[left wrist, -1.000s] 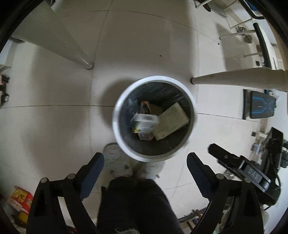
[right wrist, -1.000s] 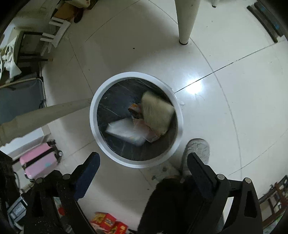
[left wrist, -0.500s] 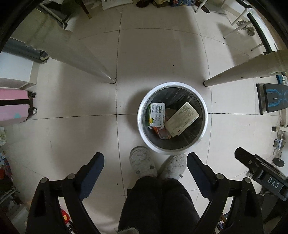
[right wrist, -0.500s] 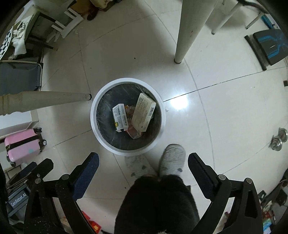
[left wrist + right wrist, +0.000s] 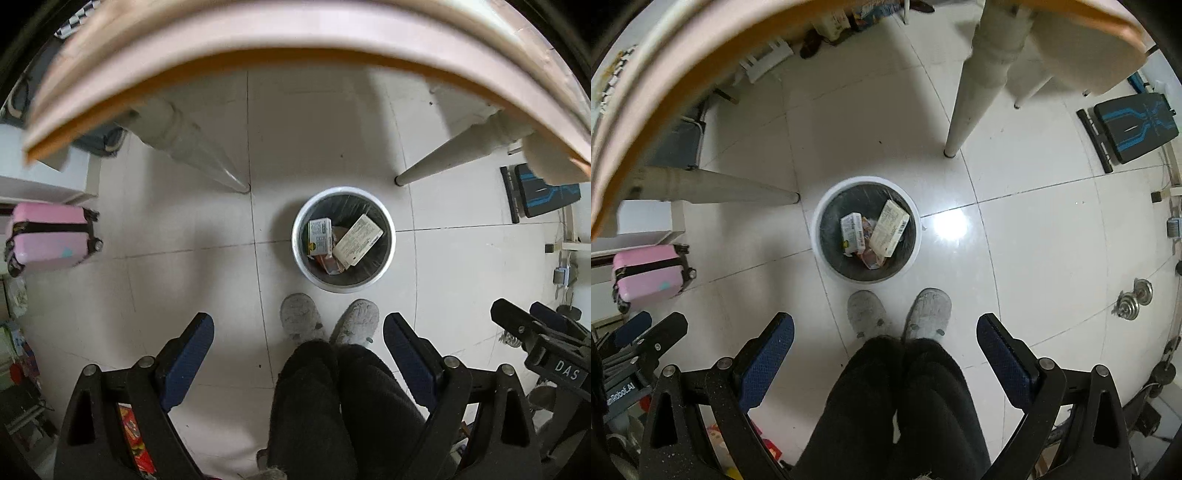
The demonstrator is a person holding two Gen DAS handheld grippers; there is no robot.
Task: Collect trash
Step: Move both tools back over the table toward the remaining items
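Blue-padded left tongs [image 5: 298, 345]: jaws spread wide, nothing between them. Right tongs [image 5: 885, 347]: likewise wide apart and empty.

Below and just beyond both pairs: the holder's grey slippers [image 5: 899, 312] on pale floor tiles.

Bin [image 5: 299, 254], white rim, dark liner: stands on the floor just past the slippers, ahead of both tongs and far beneath them, about equally distant from each. Contents: small white carton [image 5: 320, 236], larger cream box [image 5: 357, 240] lying aslant, long axis running near-left to far-right, crumpled wrapper [image 5: 872, 256] beneath.

Overhead: wooden edge of the surface [image 5: 258, 40], with its pale legs [image 5: 971, 99] flanking the bin.

Change over the last second: both tongs have risen well clear; the bin looks smaller, the surface edge newly in sight. Likely next: further trash sought up there.
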